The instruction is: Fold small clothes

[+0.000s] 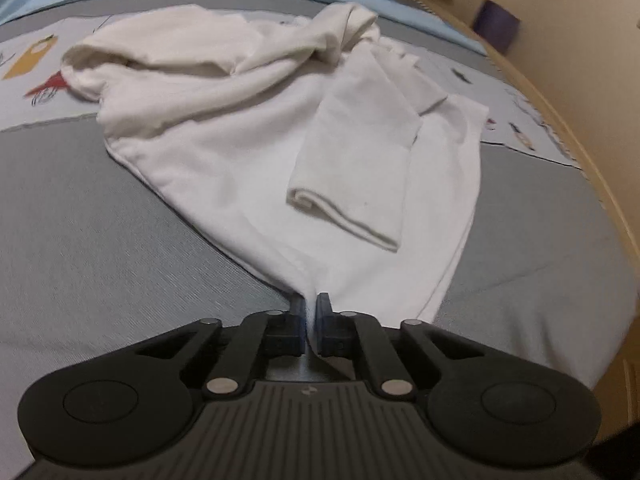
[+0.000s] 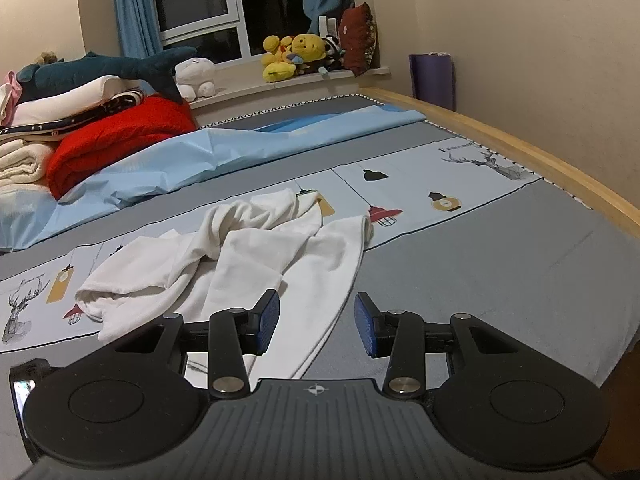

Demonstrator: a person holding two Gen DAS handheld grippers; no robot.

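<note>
Pinching the near hem of the crumpled white garment (image 1: 248, 128), my left gripper (image 1: 307, 300) is clamped tight. My right gripper (image 2: 317, 322) hovers half-open, empty, above the grey bedspread (image 2: 500, 264).

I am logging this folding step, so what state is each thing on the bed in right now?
White shirt: crumpled, not folded, one sleeve lying across its body.
Left gripper: jaws shut on the near edge of the white shirt.
Right gripper: jaws open, nothing between them, above the shirt's edge.
Blue sheet: rumpled, spread along the far side of the bed.
Red blanket: bundled up.
</note>
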